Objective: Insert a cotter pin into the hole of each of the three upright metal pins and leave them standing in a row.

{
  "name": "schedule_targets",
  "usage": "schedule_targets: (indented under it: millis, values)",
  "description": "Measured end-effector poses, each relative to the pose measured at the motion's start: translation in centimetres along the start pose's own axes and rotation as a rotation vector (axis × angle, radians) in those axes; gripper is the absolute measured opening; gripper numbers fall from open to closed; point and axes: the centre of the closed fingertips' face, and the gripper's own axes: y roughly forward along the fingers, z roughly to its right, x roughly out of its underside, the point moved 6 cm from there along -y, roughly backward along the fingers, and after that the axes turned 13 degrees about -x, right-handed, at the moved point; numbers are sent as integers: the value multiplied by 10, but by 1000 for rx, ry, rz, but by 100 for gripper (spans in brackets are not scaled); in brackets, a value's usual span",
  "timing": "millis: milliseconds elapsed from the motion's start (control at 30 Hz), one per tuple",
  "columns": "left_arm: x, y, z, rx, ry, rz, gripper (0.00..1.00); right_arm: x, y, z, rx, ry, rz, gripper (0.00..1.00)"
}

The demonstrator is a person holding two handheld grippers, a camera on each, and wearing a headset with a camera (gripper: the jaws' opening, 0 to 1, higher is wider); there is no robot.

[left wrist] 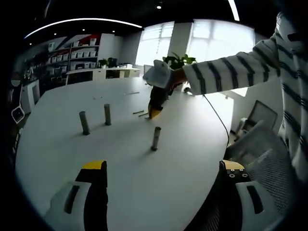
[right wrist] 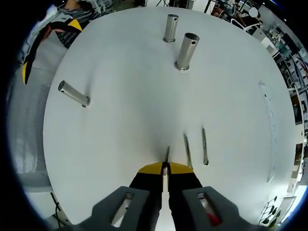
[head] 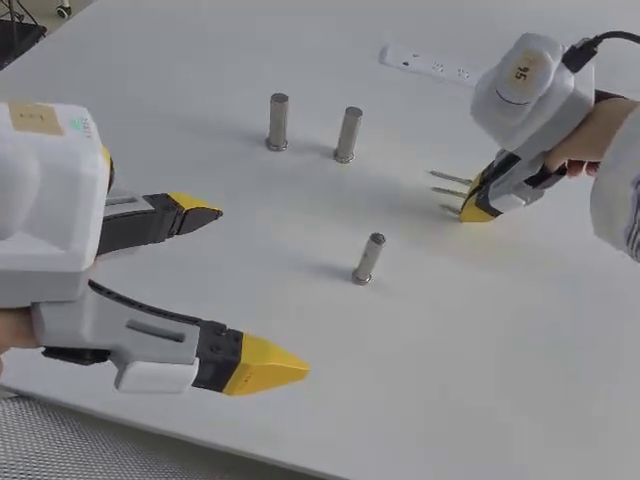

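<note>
Bearing metal pins [head: 369, 258], white office table [head: 480, 350]

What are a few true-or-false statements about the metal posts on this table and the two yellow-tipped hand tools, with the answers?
1. Three metal pins stand upright on the table. True.
2. The three already form one straight row. False: two stand side by side, and the third stands apart, nearer the person.
3. The left gripper is clamped on a metal pin. False: its jaws are wide open and hold nothing.
4. The right gripper is shut on a cotter pin. True.
5. Two more cotter pins lie on the table beside it. True.
</note>
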Motion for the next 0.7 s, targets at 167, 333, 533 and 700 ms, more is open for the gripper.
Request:
schedule_targets:
  millis: [167,333,533,700]
  values:
    - [-2,-2,-3,-15,4,4,95,-3,0,-1,21,-7,-34,0]
    - [-6,-1,-4,-24,2,16,95,-2,-1,-4,41,-2,-46,0]
    - [-11,-1,-6,-37,-7,34,94,0,-1,-2,56,-44,-38,0]
    - [-15,-2,-6,-30,-19,50,90,7,-6,-5,92,-34,-21,0]
